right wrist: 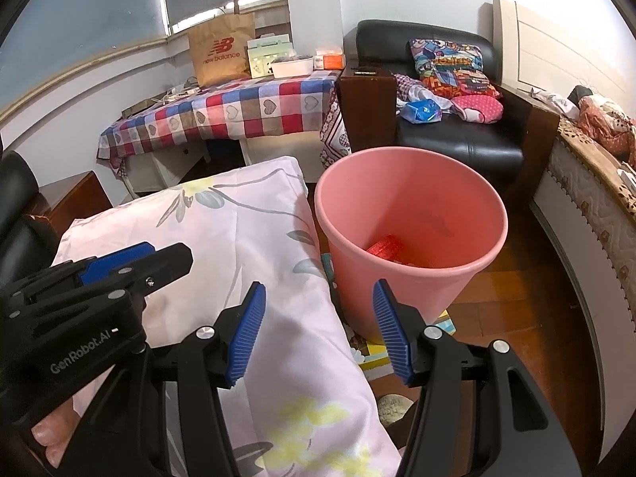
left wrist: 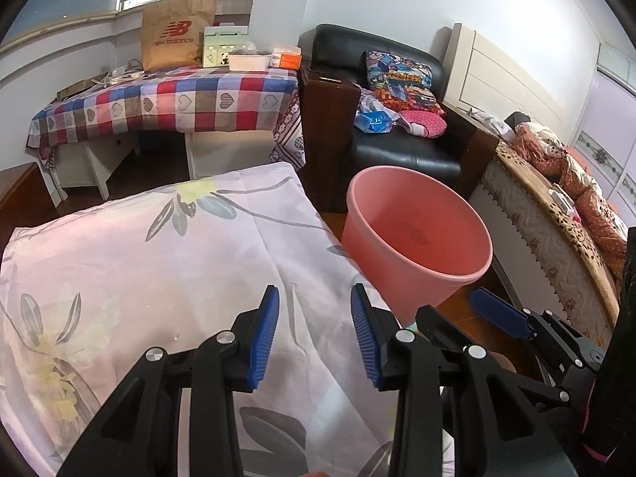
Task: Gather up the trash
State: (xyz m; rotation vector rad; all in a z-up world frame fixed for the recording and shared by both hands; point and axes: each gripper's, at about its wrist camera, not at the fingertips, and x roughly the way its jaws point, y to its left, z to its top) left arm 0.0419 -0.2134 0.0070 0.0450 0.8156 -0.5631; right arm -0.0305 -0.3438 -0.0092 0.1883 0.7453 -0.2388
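A pink plastic bin (left wrist: 417, 234) (right wrist: 409, 234) stands on the wooden floor just right of a surface draped in pale floral cloth (left wrist: 159, 262) (right wrist: 238, 238). A red crumpled wrapper (right wrist: 383, 247) lies at the bottom of the bin. My left gripper (left wrist: 314, 334) hovers over the cloth, open, with nothing between its blue pads. My right gripper (right wrist: 318, 330) hangs open and empty over the cloth's right edge, near the bin's base. In the right wrist view the left gripper (right wrist: 131, 262) shows at the left; in the left wrist view the right gripper (left wrist: 501, 312) shows at the lower right.
A black armchair (left wrist: 397, 147) (right wrist: 457, 135) behind the bin holds colourful cushions and a blue crumpled bag (left wrist: 373, 119) (right wrist: 421, 111). A checked-cloth table (left wrist: 159, 103) bears a paper bag and boxes. A bed (left wrist: 556, 206) runs along the right. Colourful items lie on the floor by the bin's base (right wrist: 373, 348).
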